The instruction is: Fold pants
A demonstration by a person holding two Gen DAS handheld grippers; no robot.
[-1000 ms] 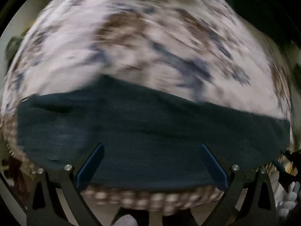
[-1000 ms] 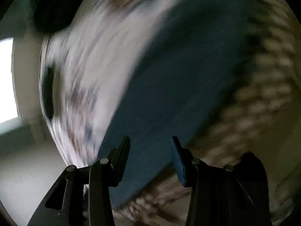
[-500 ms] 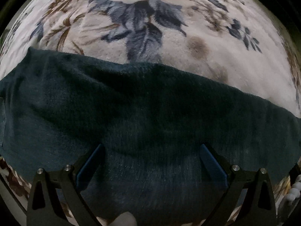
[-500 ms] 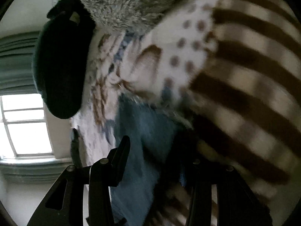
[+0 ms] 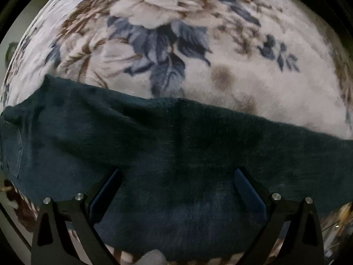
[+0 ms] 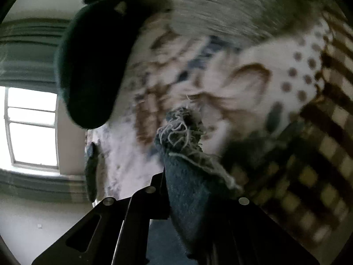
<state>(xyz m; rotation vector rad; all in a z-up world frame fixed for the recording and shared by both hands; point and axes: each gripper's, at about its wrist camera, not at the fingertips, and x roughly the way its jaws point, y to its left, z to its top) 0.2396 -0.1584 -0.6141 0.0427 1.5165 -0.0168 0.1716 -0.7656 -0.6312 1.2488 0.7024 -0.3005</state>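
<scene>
Between the right gripper's fingers: the right gripper (image 6: 187, 176) is seen clamped on a frayed hem of the pants (image 6: 187, 190).
Left gripper (image 5: 176, 190): held spread wide above the pants (image 5: 176, 145) (nothing is pinched).
Pants: laid flat across a floral blanket (image 5: 176, 44).
Background: a window (image 6: 33, 128) and a checked cloth (image 6: 320, 154) are shown.

A bed carries everything, covered by a pale fleece blanket (image 5: 253, 84) printed with blue and brown flowers. In the left wrist view the dark teal pants (image 5: 176, 150) lie flat across it, filling the band from 9 to 3 o'clock. A brown checked blanket (image 6: 313, 159) lies at 3 o'clock in the right wrist view.
</scene>
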